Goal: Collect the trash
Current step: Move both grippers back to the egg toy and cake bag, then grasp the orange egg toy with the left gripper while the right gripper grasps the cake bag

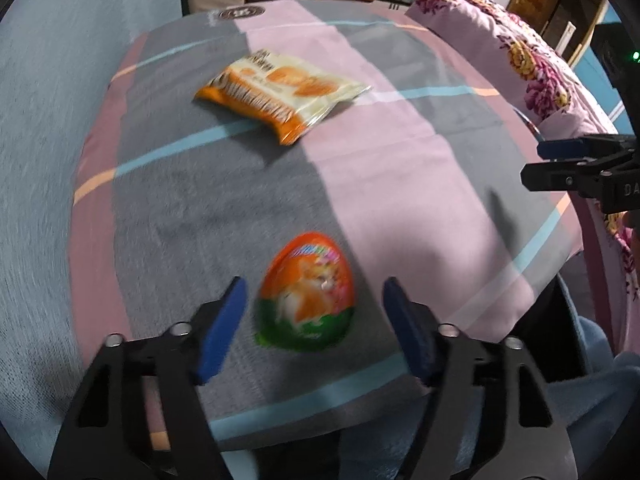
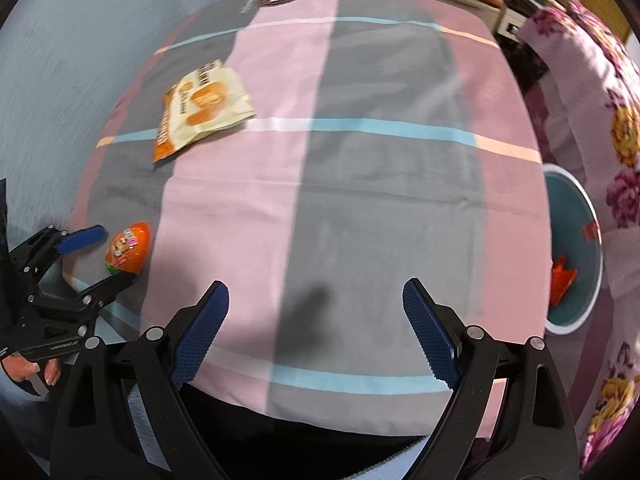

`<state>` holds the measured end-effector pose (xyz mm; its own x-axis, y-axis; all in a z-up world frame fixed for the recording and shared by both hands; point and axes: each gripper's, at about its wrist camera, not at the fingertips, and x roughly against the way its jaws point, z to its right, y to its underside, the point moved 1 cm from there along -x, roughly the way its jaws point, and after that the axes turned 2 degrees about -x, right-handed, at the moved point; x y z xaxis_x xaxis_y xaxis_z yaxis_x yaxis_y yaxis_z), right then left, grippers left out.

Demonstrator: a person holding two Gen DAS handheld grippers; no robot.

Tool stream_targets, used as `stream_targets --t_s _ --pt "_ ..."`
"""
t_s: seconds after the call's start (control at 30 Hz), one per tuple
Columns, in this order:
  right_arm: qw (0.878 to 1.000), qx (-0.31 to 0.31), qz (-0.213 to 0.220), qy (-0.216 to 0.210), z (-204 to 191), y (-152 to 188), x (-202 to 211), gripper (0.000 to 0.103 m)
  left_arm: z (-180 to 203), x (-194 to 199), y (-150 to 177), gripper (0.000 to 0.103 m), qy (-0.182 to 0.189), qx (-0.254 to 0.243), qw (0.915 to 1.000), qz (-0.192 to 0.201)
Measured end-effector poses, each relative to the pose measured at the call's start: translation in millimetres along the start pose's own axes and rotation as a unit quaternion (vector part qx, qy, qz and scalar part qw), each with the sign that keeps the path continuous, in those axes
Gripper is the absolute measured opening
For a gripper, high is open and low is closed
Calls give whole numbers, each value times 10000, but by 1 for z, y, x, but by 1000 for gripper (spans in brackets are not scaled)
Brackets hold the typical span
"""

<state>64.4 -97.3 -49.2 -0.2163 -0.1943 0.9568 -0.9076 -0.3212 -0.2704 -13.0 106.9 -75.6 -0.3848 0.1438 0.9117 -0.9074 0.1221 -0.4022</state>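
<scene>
Two pieces of litter lie on the table [image 2: 360, 184], which is draped in a soft, faintly creased cloth of broad pink and grey blocks crossed by thin blue, white and peach stripes. At the near left corner sits an egg-shaped wrapper [image 1: 306, 292], glossy orange on top and green at its base, with a printed cartoon picture on its face. The left gripper [image 1: 314, 312] points down over it, its black plastic arms spread and their flat blue rubbery pads on either side of the egg, apart from it; the jaws are open and grip nothing. Farther back on the left lies a flat, crinkled snack packet [image 1: 280, 94], cream with an orange band and crimped ends. The right gripper [image 2: 316, 332] hangs above bare cloth at the near edge, its ridged blue pads set wide with nothing between them. Off the table's right side stands a round bin [image 2: 576, 248], white-rimmed and teal inside, with a crumpled orange scrap [image 2: 562, 280] in it. Beside the bin is a plush blanket [image 2: 612, 128] in a pink floral print.
</scene>
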Motion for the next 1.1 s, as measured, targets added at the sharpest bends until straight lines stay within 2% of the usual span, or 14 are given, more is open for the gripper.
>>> stream_targets --t_s 0.2,0.27,0.33,0.6,0.87,1.1 --pt "9996 265 -81 21 -22 -10 -8 85 -6 -7 11 67 18 9 10000 -47" --pt "9995 303 -93 36 -26 -13 -10 85 -6 -7 11 50 -111 -43 9999 27" --pt "9994 341 -109 24 -29 -17 -12 85 -10 -6 9 50 -4 73 9999 70" --pt "9983 562 -29 -138 -49 -55 -24 85 -56 2 -18 50 -96 956 9936 596" --pt "9955 819 -21 -475 -73 -111 -52 85 -94 2 -49 50 -110 1370 9861 931" --pt "9947 724 -164 -707 -77 -139 -82 85 -93 -13 -67 50 -43 1299 9877 865"
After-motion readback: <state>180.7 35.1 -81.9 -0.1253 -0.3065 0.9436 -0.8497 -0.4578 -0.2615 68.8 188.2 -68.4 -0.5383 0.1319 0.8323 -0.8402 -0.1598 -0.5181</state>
